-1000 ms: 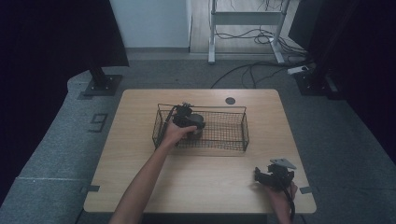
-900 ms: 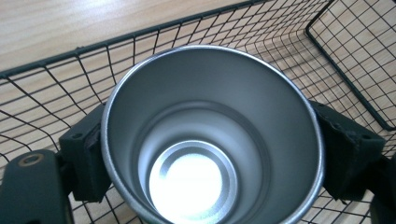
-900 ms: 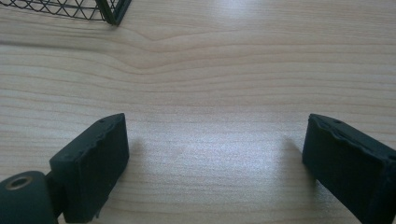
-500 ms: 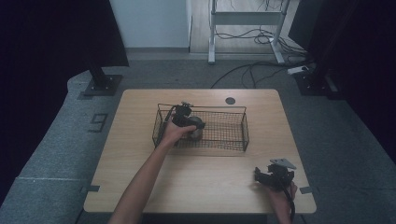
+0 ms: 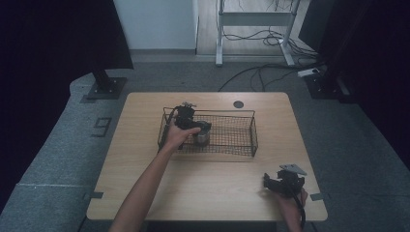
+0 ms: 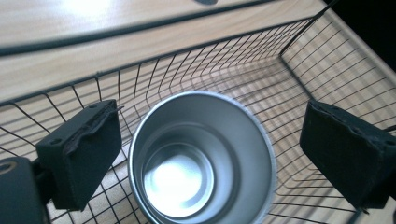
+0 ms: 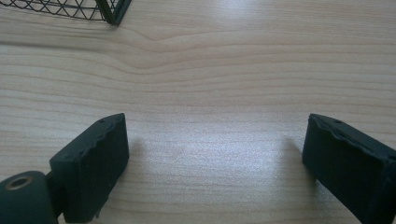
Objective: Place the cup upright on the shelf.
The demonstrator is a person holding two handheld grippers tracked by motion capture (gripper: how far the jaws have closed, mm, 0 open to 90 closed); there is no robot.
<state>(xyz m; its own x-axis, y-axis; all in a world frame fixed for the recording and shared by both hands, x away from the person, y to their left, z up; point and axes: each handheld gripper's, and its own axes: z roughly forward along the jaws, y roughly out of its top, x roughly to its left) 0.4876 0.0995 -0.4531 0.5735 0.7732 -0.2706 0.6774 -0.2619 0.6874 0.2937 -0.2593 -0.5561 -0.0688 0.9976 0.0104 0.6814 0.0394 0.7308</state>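
A steel cup stands upright and empty inside the black wire basket, near its left end; in the high view the cup is just right of the hand. My left gripper hovers over it, jaws wide apart on either side of the rim without touching, so it is open. The left gripper shows in the high view at the basket's left end. My right gripper rests low over the table near the front right corner. In its own view the right gripper is open over bare wood.
The wooden table has a dark round grommet at its back edge. A corner of the wire basket shows at the top left of the right gripper view. Dark stands, a desk frame and cables sit on the floor beyond.
The left hand has shifted only slightly over the cup in the basket. The right gripper has not moved.
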